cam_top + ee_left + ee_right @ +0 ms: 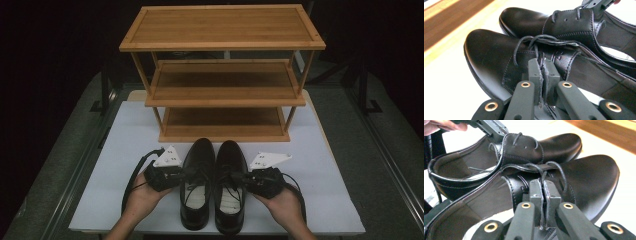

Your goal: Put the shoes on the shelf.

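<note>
Two black leather lace-up shoes stand side by side on the white table top, toes toward the rack. My left gripper is shut on the outer lace flap of the left shoe. In the left gripper view the jaws pinch that leather edge of the left shoe, with the right shoe behind. My right gripper is shut on the outer lace flap of the right shoe. In the right gripper view the jaws clamp the right shoe, and the left shoe lies beyond.
A three-shelf wooden rack stands at the back of the white table top, its lowest shelf just beyond the shoe toes. A hand holds each gripper from below. Dark floor and metal rails flank the table.
</note>
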Demonstrator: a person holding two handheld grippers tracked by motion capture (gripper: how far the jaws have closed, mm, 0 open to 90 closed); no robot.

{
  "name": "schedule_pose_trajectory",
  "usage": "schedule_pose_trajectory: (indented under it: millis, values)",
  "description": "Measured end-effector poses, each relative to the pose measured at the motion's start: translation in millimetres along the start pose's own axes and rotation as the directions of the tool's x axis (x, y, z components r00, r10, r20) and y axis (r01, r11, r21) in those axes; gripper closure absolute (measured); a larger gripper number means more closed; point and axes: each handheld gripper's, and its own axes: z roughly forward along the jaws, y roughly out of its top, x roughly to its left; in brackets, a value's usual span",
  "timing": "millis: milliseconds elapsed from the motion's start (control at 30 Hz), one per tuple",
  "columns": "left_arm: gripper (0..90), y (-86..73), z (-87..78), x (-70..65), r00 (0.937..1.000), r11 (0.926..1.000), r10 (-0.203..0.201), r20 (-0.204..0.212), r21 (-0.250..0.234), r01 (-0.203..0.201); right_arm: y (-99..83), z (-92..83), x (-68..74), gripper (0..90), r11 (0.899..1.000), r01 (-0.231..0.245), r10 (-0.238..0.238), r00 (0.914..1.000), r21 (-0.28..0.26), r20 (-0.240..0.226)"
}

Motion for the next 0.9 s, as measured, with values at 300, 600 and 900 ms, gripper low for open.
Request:
schedule_pose_trajectory:
  millis: [300, 600, 900]
  values:
    - [87.5, 1.2, -9.3, 3.6, 0.9987, 0.9994, -0.027, -0.044, -0.022, 0.026, 0.9, -8.6, -6.0, 87.1, 0.999, -0.015, 0.017, 0.9989, -0.031, 0.044]
    - [87.4, 4.7, -18.6, 11.3, 0.9966, 0.9972, -0.054, -0.062, -0.055, 0.050, 6.5, -16.4, -14.6, 87.1, 0.998, -0.029, 0.033, 0.9980, -0.061, 0.054]
    - [87.4, 12.8, -17.8, 23.4, 0.9946, 0.9939, -0.080, -0.066, -0.081, 0.074, 19.0, -20.5, -29.3, 87.1, 0.996, -0.029, 0.036, 0.9961, -0.085, 0.081]
